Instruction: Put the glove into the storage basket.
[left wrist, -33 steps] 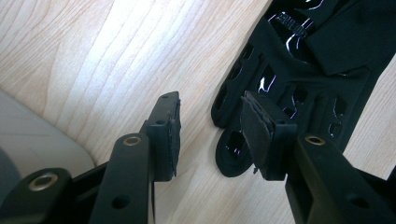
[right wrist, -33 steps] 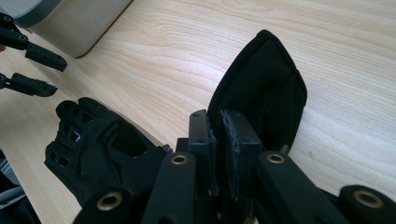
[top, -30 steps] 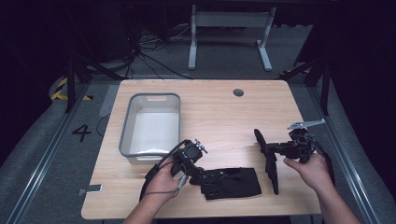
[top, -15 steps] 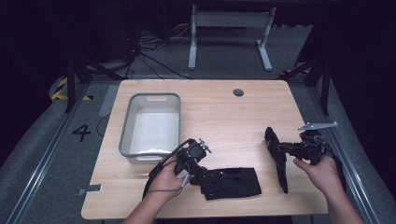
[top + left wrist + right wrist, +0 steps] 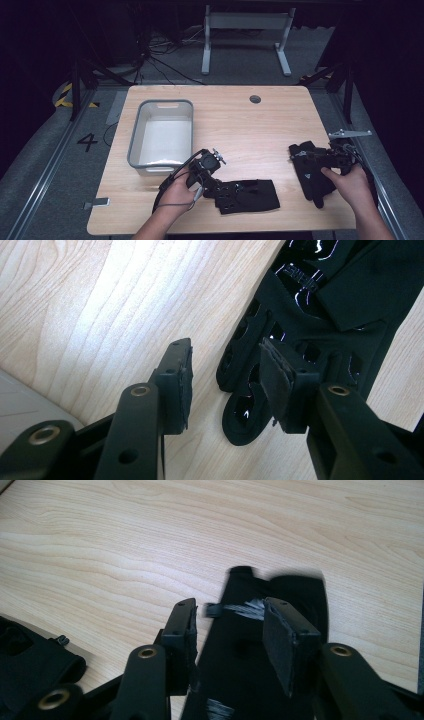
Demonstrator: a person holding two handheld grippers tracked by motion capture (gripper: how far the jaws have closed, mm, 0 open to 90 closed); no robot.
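The right gripper [image 5: 320,162] has drawn rightward, jaws parted over a black glove [image 5: 250,650]. The left gripper [image 5: 227,382], also open, straddles the second glove's [image 5: 320,315] fingertips.

Landmark: the bin [image 5: 163,134], on the left half of the surface [image 5: 240,125].
Left gripper [image 5: 216,186]: just in front of the bin's near right corner.
Flat glove [image 5: 247,195]: in front and right of the bin, beside the left gripper; in the left gripper view its fingers [image 5: 240,390] lie between the jaws.
Second glove [image 5: 311,170]: far right of the bin, near the surface's right edge.
Right gripper [image 5: 312,162]: over the second glove.
Cable hole [image 5: 255,99]: behind and right of the bin.
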